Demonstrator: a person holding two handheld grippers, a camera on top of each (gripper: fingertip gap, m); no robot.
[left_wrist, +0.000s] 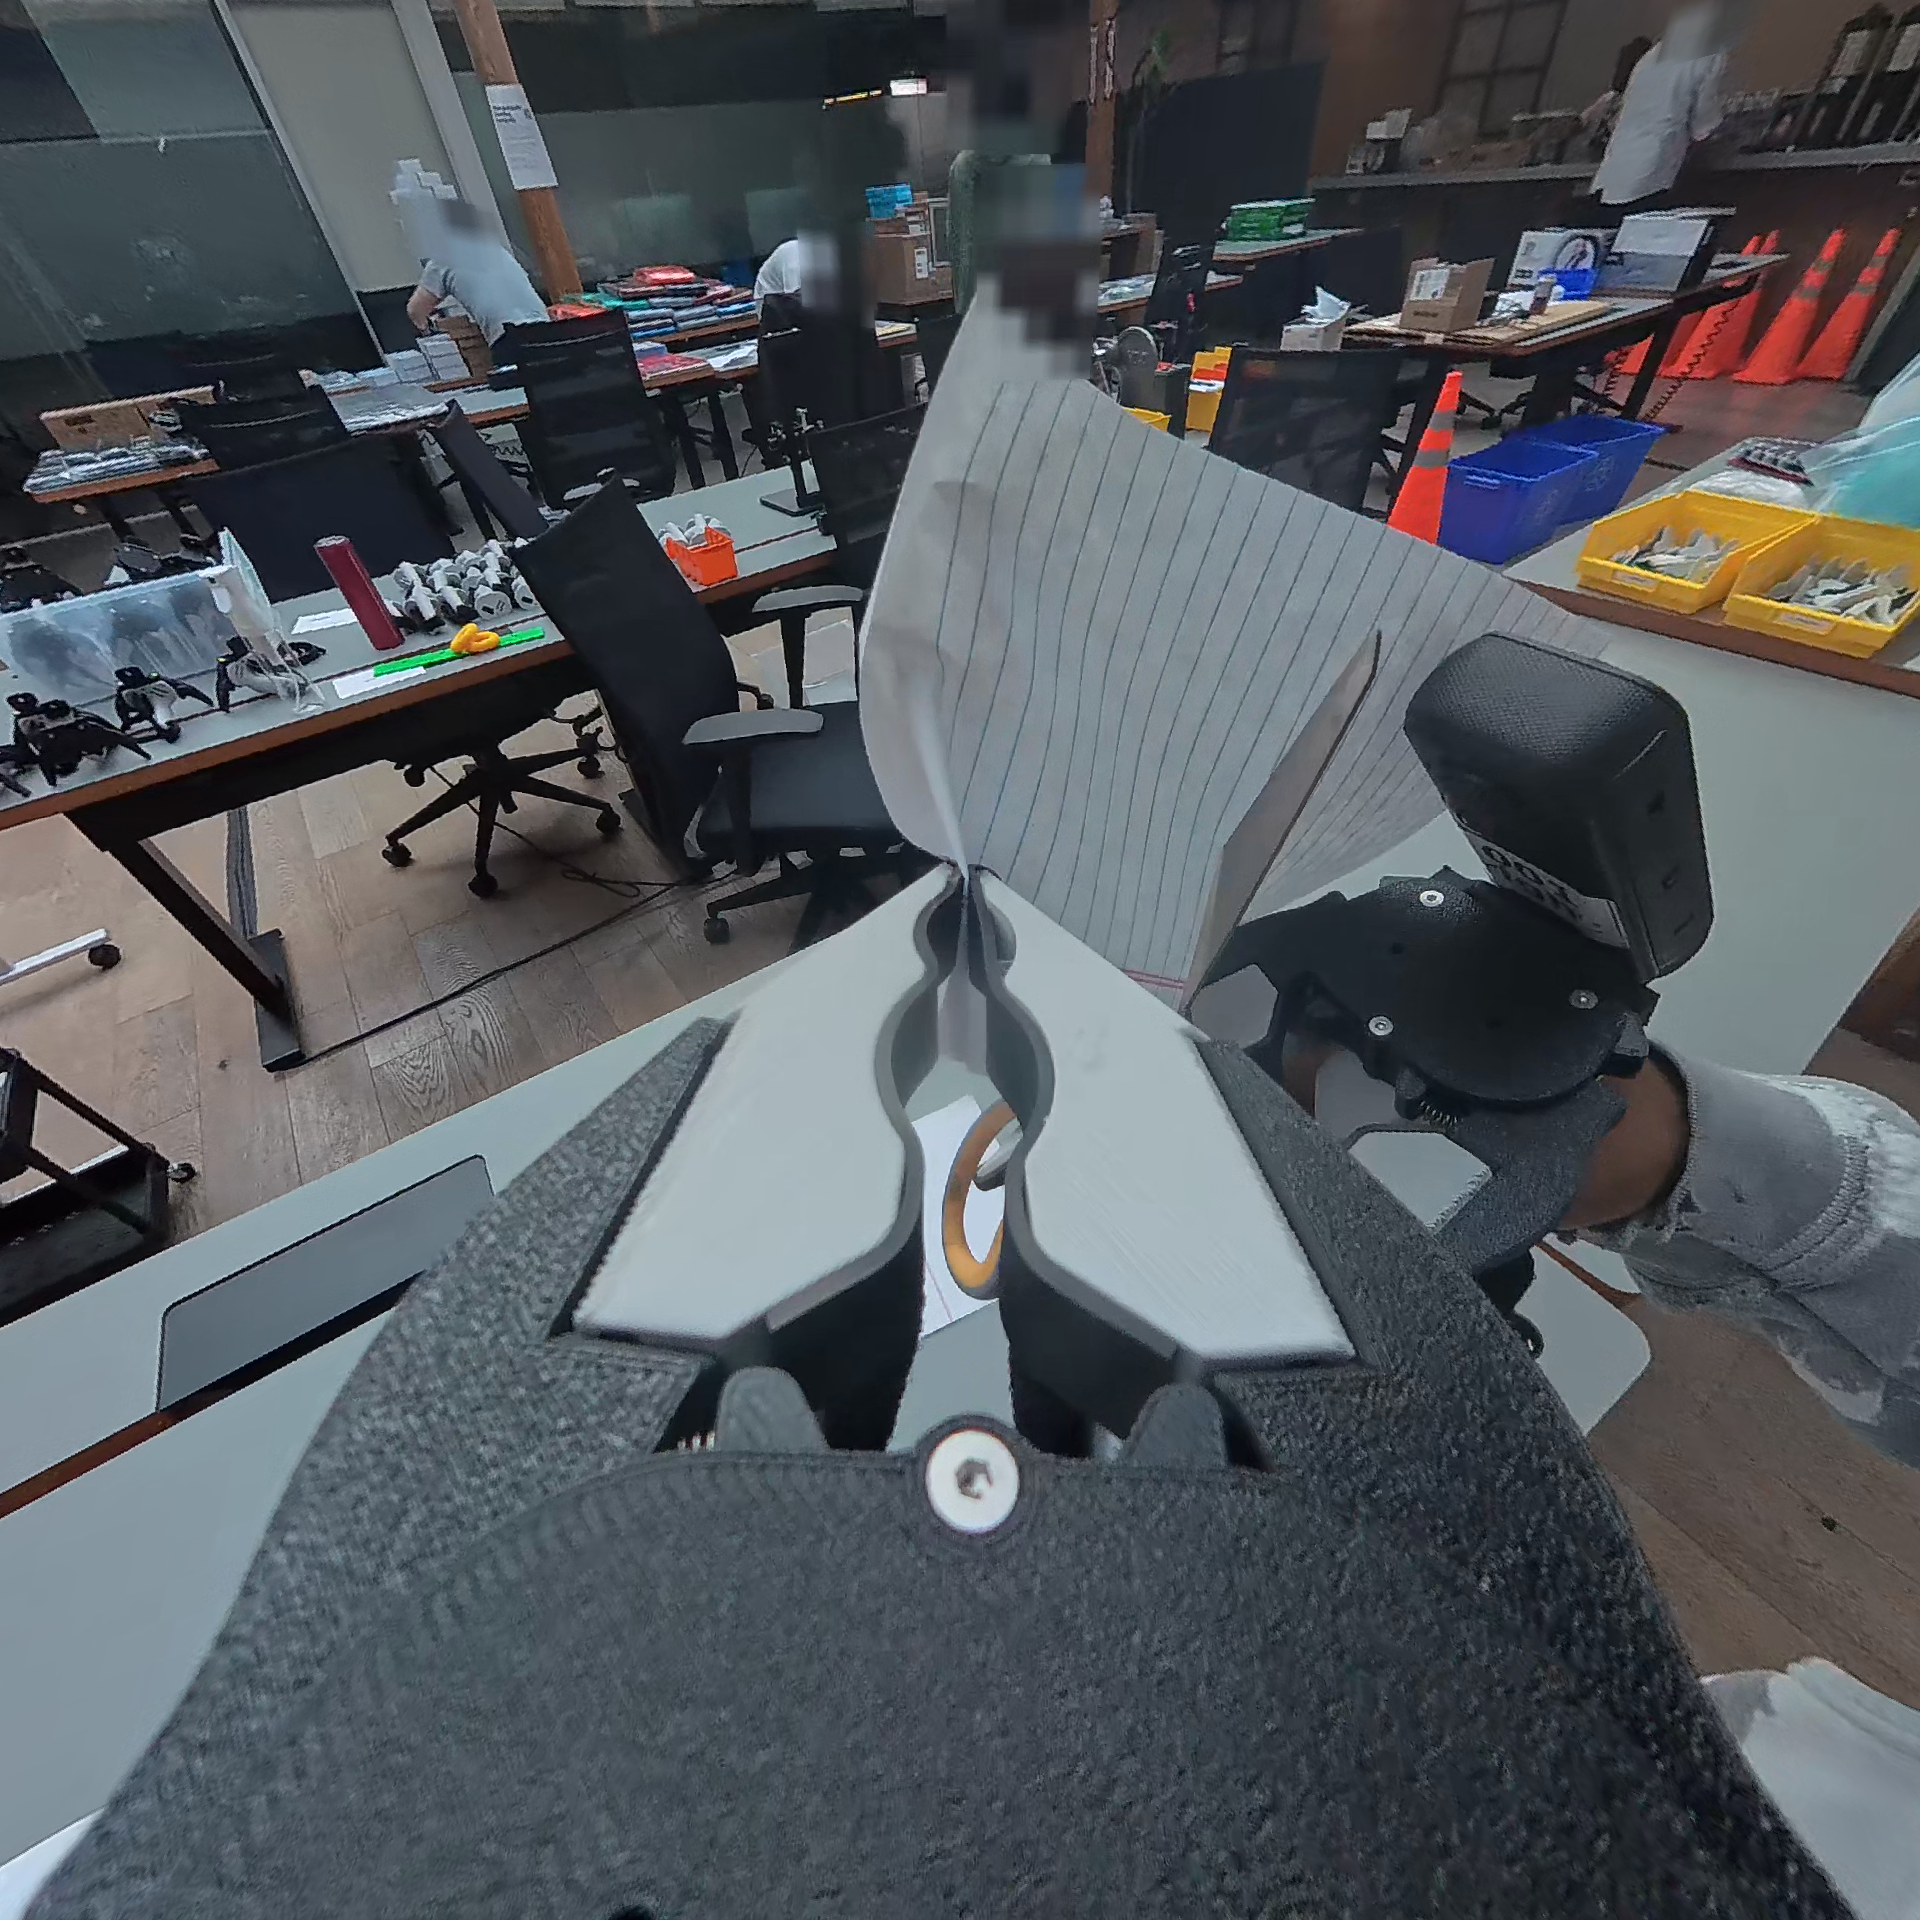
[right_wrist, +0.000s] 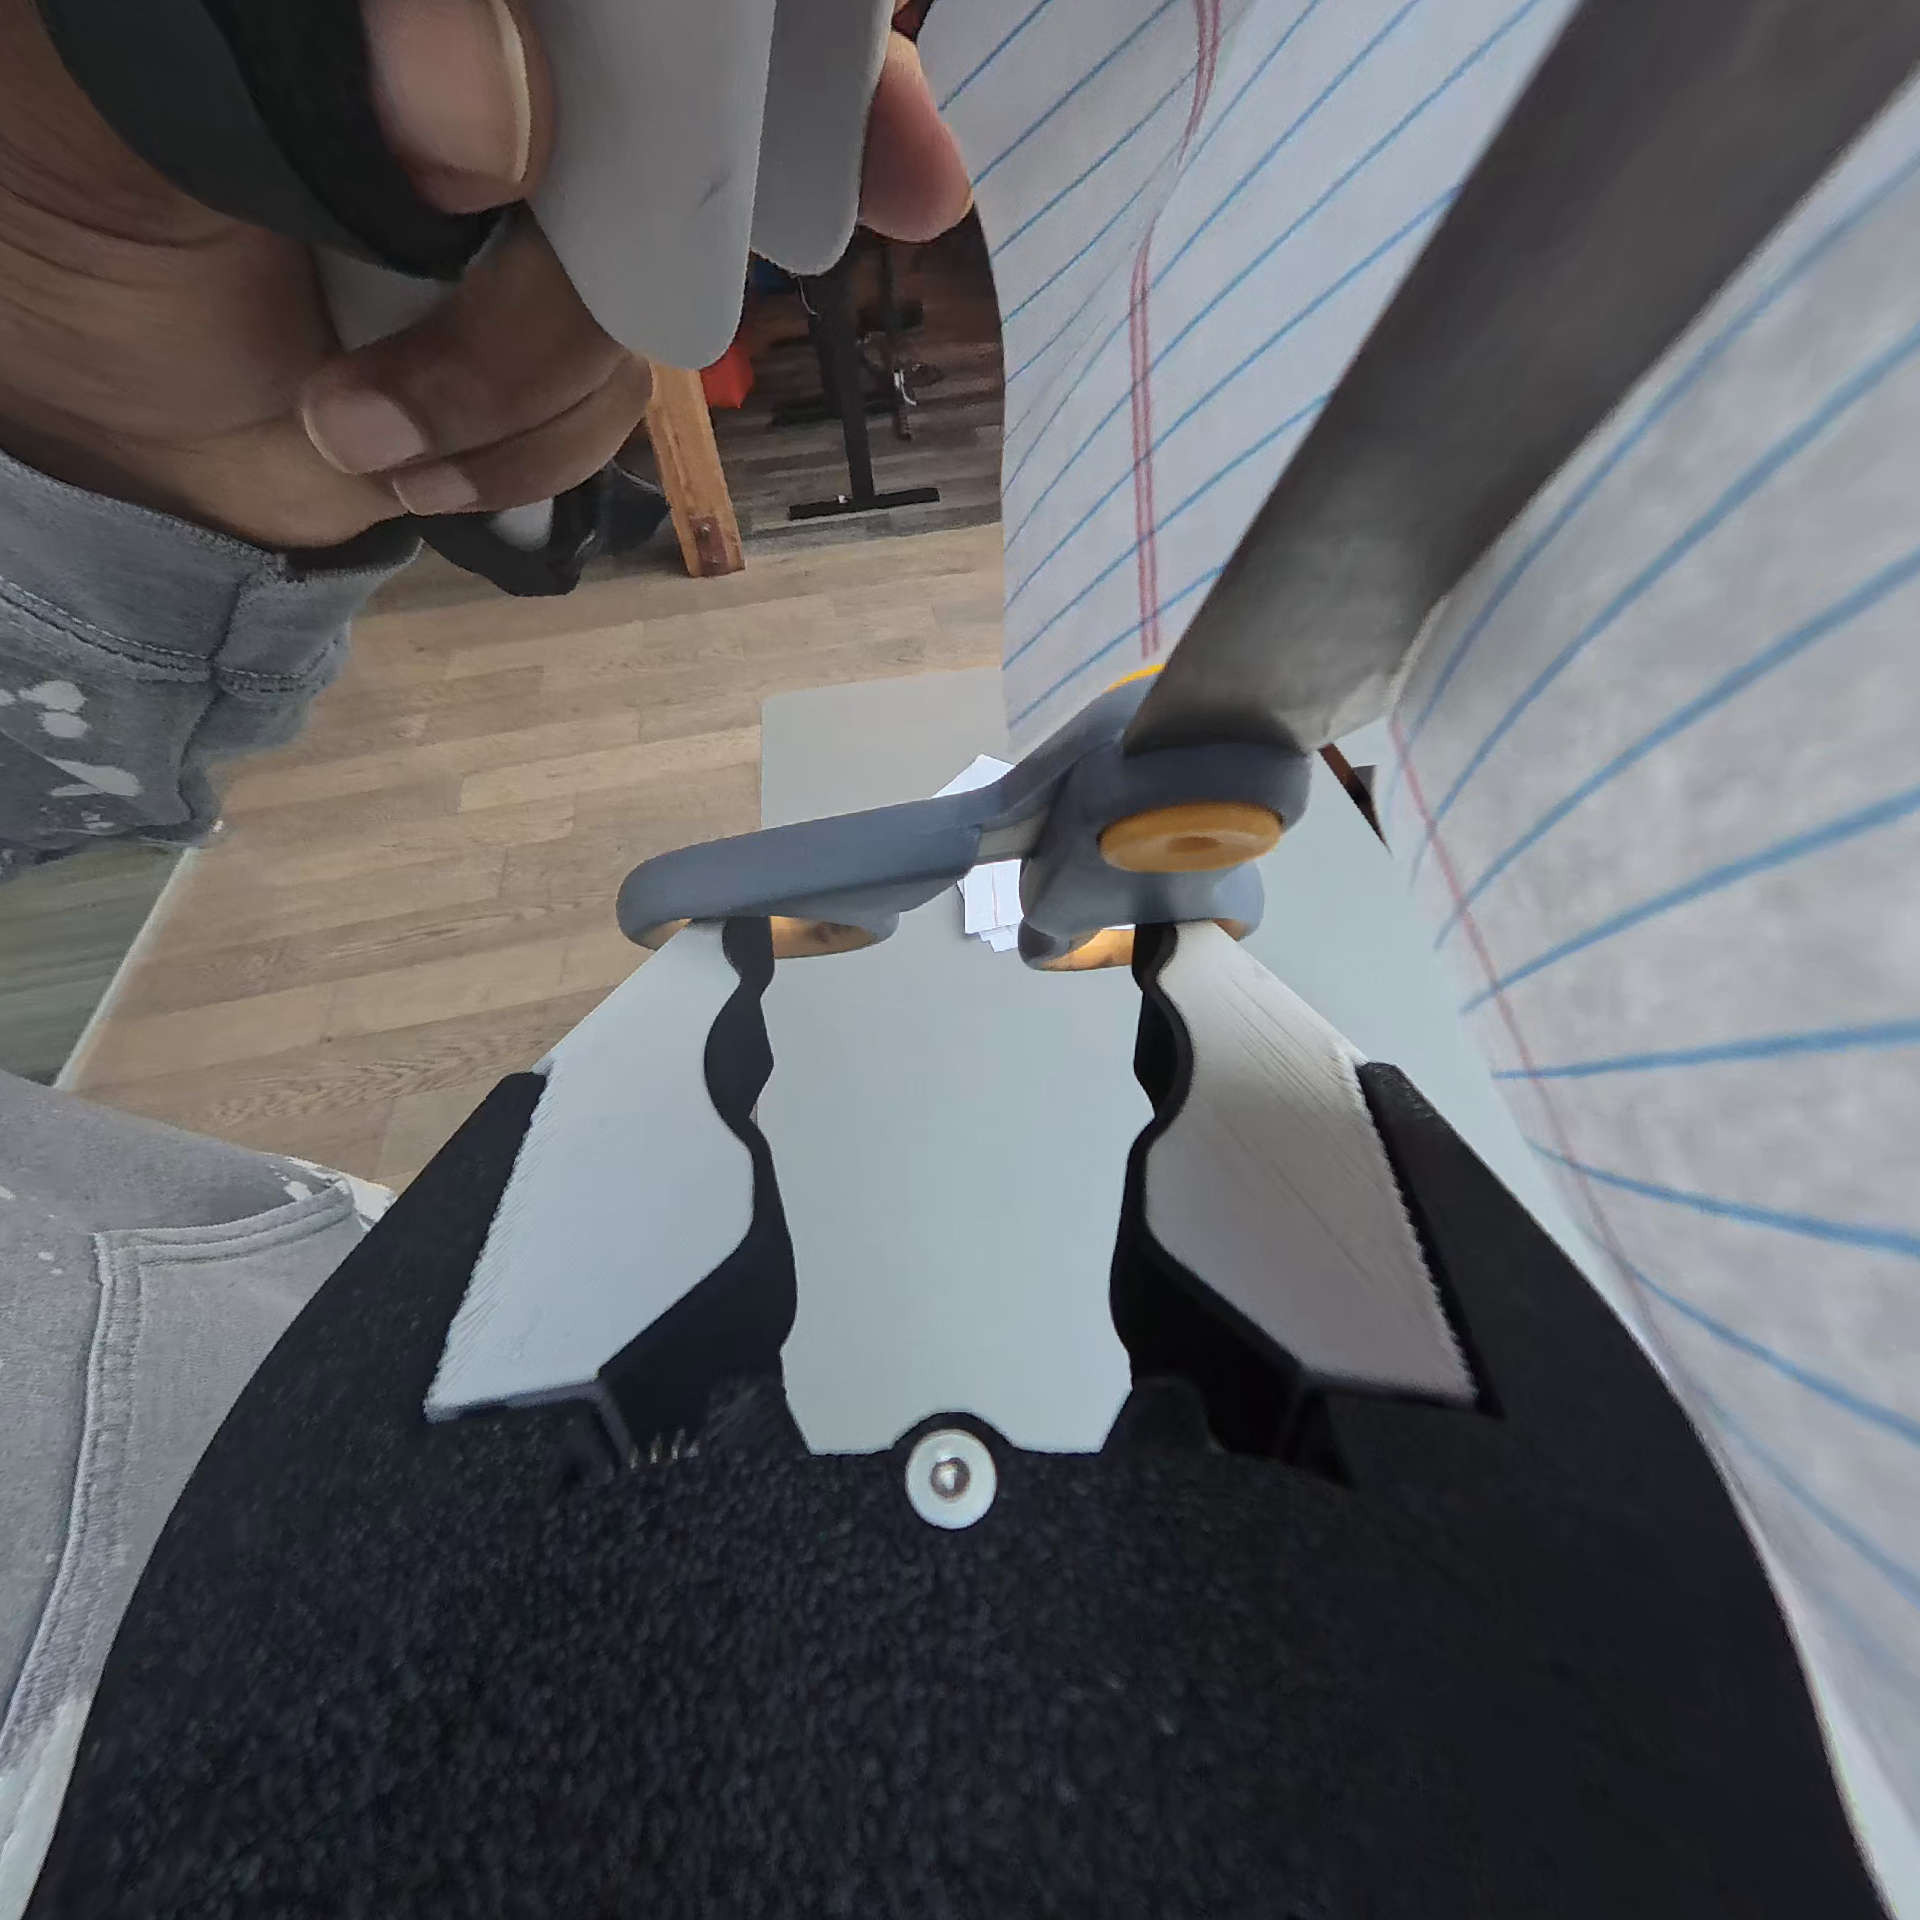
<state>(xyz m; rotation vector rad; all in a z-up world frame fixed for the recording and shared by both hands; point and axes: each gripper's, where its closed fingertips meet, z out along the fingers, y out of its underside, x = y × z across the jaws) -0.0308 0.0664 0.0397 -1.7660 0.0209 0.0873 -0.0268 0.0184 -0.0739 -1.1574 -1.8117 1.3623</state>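
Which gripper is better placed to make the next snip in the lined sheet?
Right. The right gripper has its fingers in the scissors' handle loops, blade at the lined sheet. The left gripper is clamped on the sheet's pinched edge.

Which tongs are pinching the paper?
The left tongs: their tips are squeezed shut on the lined paper. The right tongs are spread wide inside the scissors handle loops instead.

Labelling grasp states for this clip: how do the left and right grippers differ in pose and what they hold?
The left gripper is shut, pinching the lined paper at its fingertips; the right gripper is spread wide, its fingers set in the handle loops of the grey-and-orange scissors. The left grips a limp sheet, the right a rigid tool. Both have pale fingers on black bodies.
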